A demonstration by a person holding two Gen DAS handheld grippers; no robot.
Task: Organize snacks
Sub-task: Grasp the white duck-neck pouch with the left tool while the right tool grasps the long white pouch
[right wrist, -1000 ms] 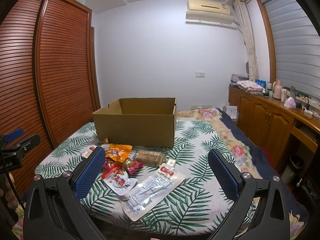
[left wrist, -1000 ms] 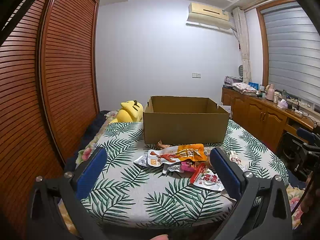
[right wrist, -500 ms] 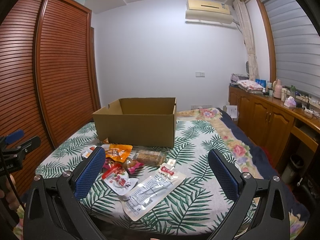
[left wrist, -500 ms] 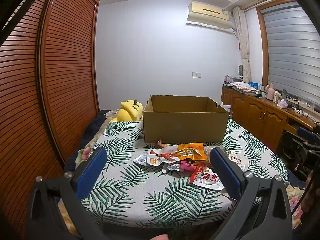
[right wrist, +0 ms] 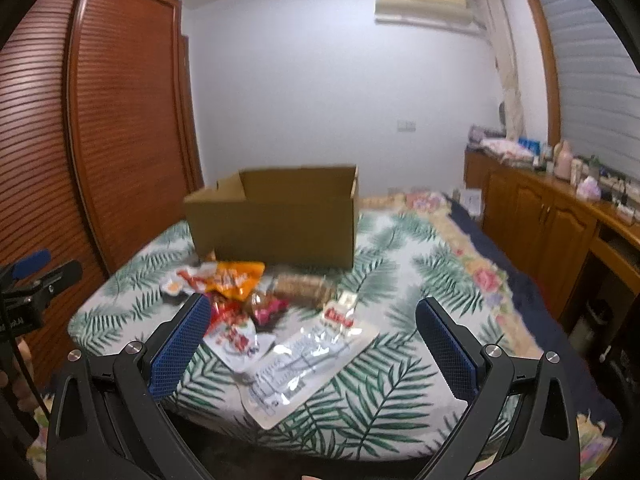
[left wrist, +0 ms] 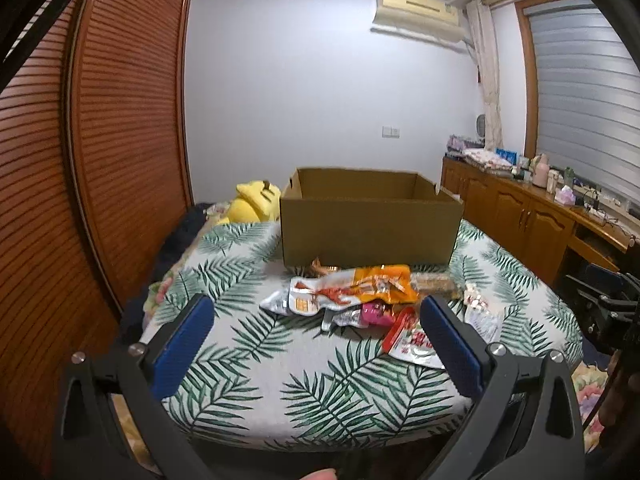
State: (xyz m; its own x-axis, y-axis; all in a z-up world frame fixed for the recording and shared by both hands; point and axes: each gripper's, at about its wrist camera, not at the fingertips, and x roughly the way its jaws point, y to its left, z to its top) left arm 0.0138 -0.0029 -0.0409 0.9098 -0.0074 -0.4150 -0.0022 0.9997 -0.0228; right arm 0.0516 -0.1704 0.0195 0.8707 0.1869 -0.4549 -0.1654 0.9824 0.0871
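Note:
A pile of snack packets lies on a leaf-print cloth in front of an open cardboard box [left wrist: 370,220], which also shows in the right wrist view [right wrist: 276,220]. An orange packet [left wrist: 360,286] tops the pile, with a red-and-white packet [left wrist: 412,340] nearer me. In the right wrist view I see the orange packet [right wrist: 232,276], a long clear packet [right wrist: 308,364] and a brown bar [right wrist: 304,286]. My left gripper [left wrist: 316,320] is open and empty, short of the pile. My right gripper [right wrist: 314,320] is open and empty above the near packets.
The leaf-print bed [left wrist: 240,344] fills the middle. A slatted wooden wardrobe [left wrist: 100,140] stands on the left. A wooden sideboard [left wrist: 540,216] with clutter runs along the right. A yellow plush toy [left wrist: 254,202] lies left of the box.
Both grippers have moved forward towards the snack pile, the right one more and tilting slightly down. Both stay open and empty.

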